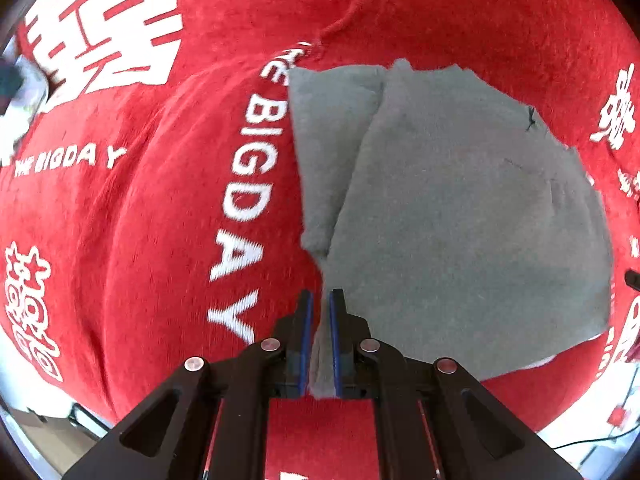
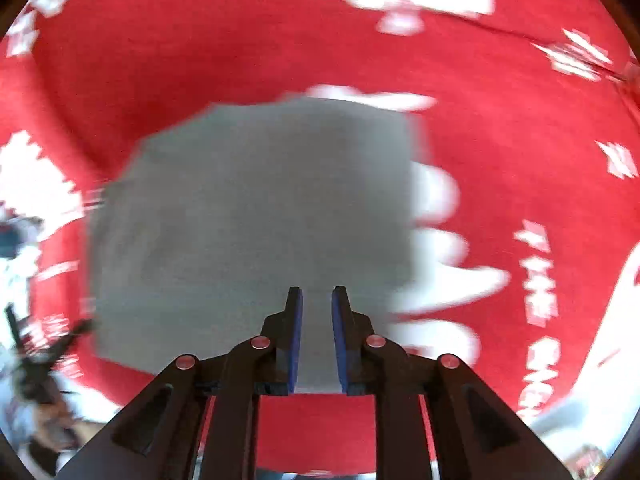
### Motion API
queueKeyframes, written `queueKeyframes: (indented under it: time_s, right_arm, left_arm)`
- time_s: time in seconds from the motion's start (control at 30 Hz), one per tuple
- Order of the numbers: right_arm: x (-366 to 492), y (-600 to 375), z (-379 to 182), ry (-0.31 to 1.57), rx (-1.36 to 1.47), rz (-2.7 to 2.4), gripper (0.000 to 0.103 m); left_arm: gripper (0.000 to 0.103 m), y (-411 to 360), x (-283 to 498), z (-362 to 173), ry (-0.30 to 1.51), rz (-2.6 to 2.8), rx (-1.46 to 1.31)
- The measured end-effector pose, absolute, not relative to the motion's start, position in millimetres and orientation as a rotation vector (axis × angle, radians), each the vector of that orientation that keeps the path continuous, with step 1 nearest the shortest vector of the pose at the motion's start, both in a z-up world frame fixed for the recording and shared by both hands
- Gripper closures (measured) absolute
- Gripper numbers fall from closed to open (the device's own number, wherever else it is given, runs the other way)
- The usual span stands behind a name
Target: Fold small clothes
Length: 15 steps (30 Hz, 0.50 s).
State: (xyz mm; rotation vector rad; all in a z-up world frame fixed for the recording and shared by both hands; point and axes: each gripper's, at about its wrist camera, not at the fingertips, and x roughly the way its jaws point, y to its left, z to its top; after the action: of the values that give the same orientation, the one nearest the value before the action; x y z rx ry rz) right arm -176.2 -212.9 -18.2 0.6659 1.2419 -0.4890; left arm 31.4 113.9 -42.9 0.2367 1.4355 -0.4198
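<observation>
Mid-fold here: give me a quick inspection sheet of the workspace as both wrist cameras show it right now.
Surface: red cloth printed with white lettering and symbols, wrinkled, covers the work area.
Job's things: grey garment, partly folded, one layer lying over another.
Clutter: small dark and white object at the far left edge, too blurred to identify.
Grippers: left gripper shut on a bunched edge of the grey garment; right gripper has grey fabric between its jaws, grip unclear in the blur.
Cables: thin dark cable at the lower right, off the cloth.
Surroundings: pale floor beyond the cloth's edge.
</observation>
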Motion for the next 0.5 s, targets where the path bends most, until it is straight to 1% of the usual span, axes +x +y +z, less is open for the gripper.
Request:
queueKeyframes:
  time_s: [0.13,0.2,0.3,0.4,0.5]
  right_arm:
    - [-83.0,-161.8,-38.9,1.239,0.699,-0.245,0.085]
    - [-25.9,-130.5,-57.6,1.253,0.700,-0.143,0.085]
    - [35.1,-87.9,-85.9,1.284,0.661,-0.062,0.085]
    - [60.6,-62.1,-104.2,1.310,0.613,-0.068,0.085]
    - [77.5,-56.9,-125.9,1.354,0.577,-0.097,0.085]
  left_arm:
    - [0.093,131.7,23.9,-38.3,1.426,-0.377,0.194]
    - [0.093,140.9,19.6,-36.8,1.426,-0.348,0.158]
    - [0.093,154.3,15.1,-36.7,1.431,-0.309,0.105]
    - [0.093,168.0,7.9,-35.2,1.443,-0.298,0.057]
    - [0.093,175.2,-3.0,-34.2,1.455,-0.303,0.047]
